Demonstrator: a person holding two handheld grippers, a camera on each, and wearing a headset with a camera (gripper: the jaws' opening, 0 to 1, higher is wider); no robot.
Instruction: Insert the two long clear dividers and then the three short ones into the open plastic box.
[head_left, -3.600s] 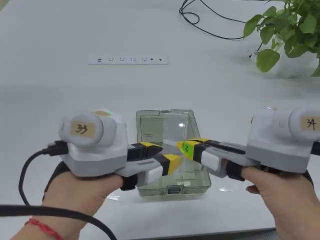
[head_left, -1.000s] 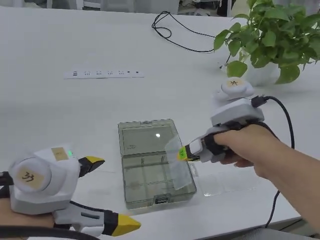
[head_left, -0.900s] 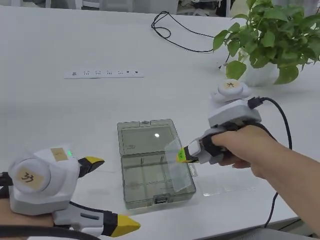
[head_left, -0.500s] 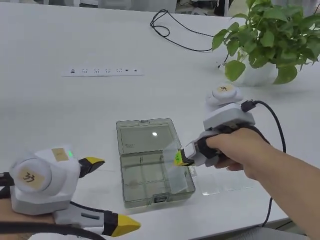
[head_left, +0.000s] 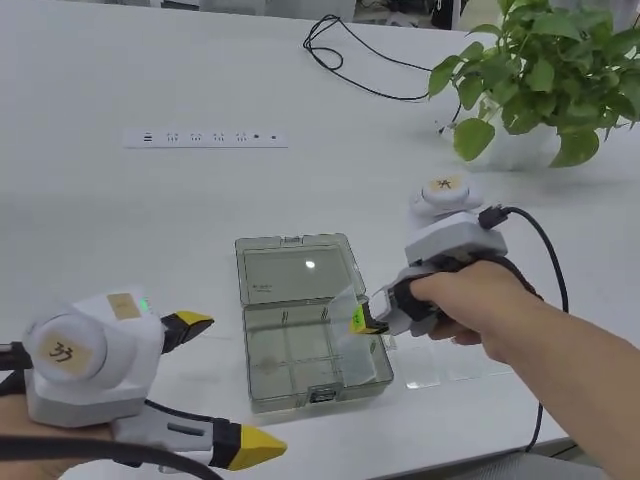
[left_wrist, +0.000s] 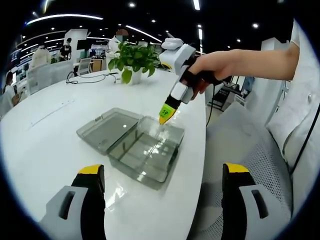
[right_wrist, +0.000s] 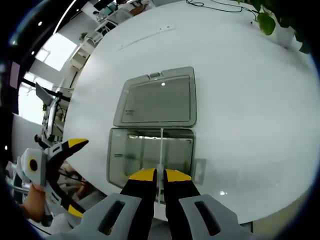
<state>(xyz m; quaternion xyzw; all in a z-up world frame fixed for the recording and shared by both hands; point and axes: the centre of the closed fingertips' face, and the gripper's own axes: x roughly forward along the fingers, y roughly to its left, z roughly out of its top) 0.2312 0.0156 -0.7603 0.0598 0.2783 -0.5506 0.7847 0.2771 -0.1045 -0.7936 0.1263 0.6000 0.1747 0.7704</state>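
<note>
Box (head_left: 249, 350) open on the table (head_left: 120, 220), its lid (head_left: 298, 272) lying flat on the far side, toward the power strip (head_left: 205, 138).

Right hand-held gripper (head_left: 360, 320): jaws closed on a clear divider (head_left: 345, 303), pinched at its upper edge. The divider stands on edge inside the box's base, right of centre, and runs from the near wall toward the hinge side (the right gripper view shows it as a thin line (right_wrist: 161, 150) straight ahead of the jaws). Whether it sits in the wall slots cannot be told.

Left hand-held gripper (head_left: 230, 380): jaws spread wide, nothing between them, held at the near left, apart from the box.

Further clear pieces (head_left: 440, 375) lie flat on the table just right of the box; too faint to count. Potted plant (head_left: 540, 70) and black cable (head_left: 360, 60) stand at the far right, well apart from the box.
</note>
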